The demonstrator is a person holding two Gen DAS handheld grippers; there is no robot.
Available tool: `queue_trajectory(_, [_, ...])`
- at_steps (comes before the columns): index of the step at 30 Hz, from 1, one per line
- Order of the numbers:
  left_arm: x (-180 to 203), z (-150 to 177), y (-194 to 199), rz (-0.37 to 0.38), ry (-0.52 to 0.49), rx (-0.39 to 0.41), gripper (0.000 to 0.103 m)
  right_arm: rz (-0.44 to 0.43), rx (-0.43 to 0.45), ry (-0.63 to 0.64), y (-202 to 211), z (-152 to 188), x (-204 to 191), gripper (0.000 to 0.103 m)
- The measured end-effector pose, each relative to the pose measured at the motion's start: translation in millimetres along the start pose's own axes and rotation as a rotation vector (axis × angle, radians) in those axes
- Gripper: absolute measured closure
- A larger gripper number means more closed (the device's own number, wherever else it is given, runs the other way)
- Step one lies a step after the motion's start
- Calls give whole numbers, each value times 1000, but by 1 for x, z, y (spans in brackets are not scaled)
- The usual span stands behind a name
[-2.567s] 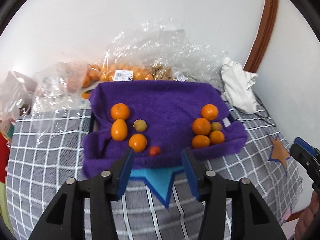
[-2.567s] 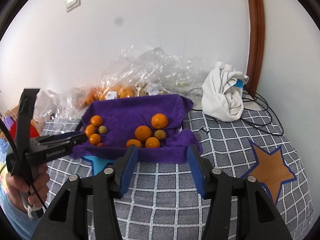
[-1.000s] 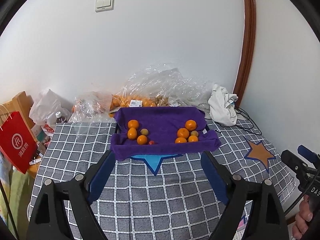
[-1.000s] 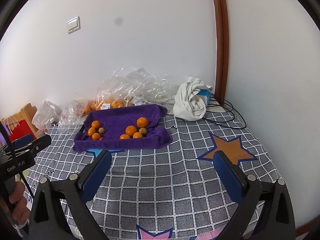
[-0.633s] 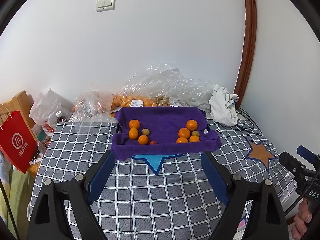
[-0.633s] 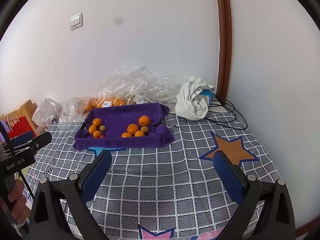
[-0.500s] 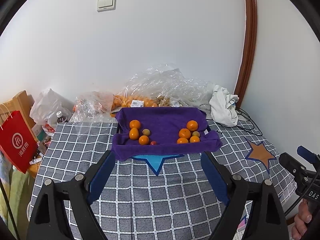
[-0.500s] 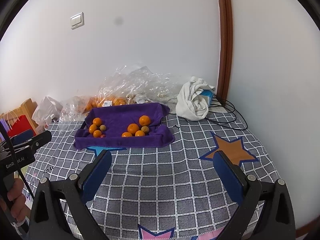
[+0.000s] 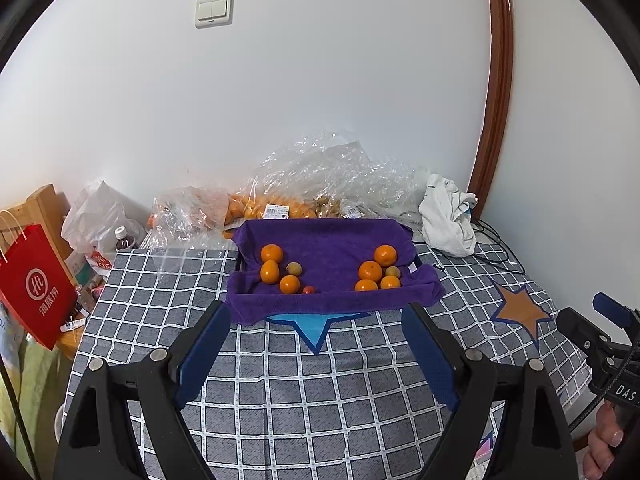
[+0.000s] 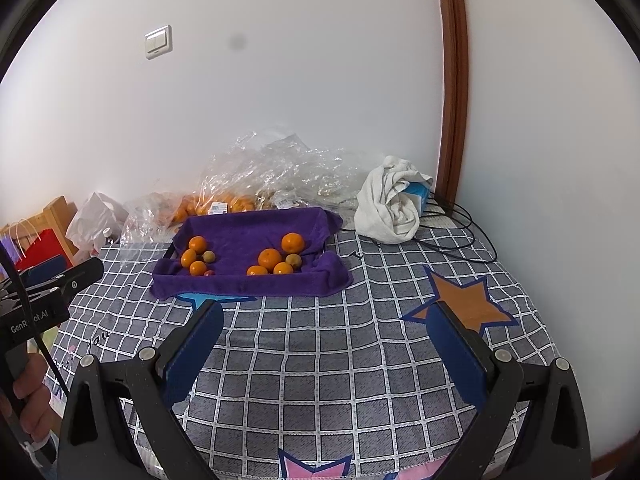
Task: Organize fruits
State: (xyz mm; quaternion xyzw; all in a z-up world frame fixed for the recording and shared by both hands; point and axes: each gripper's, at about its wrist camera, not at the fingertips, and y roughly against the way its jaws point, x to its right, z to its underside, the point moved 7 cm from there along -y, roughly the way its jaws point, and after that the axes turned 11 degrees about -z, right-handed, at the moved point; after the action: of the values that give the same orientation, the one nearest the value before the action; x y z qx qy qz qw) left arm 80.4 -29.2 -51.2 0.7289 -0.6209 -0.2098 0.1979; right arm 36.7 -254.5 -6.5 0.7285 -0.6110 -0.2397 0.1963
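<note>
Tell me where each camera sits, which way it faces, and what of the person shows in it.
Left wrist: rides the left tool, looking down across the checked cloth at the purple towel tray; the right hand shows at the right edge.
Right wrist: rides the right tool, aimed at the same tray from further right; the left hand shows at the left edge.
Shared: tray, oranges, white rag, plastic bags.

Both grippers just hovering, angled down a bit. Left gripper [image 9: 316, 344] has its jaws spread wide with nothing between them, right gripper [image 10: 326, 340] same deal. Person's hand [image 10: 30, 396] wrapped around the left handle.
</note>
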Motion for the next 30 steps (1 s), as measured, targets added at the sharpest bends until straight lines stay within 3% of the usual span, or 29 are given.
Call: queue_trajectory(30, [-2,-2,5,8,1,11,16,-8,13,-5,3,2,-1,3])
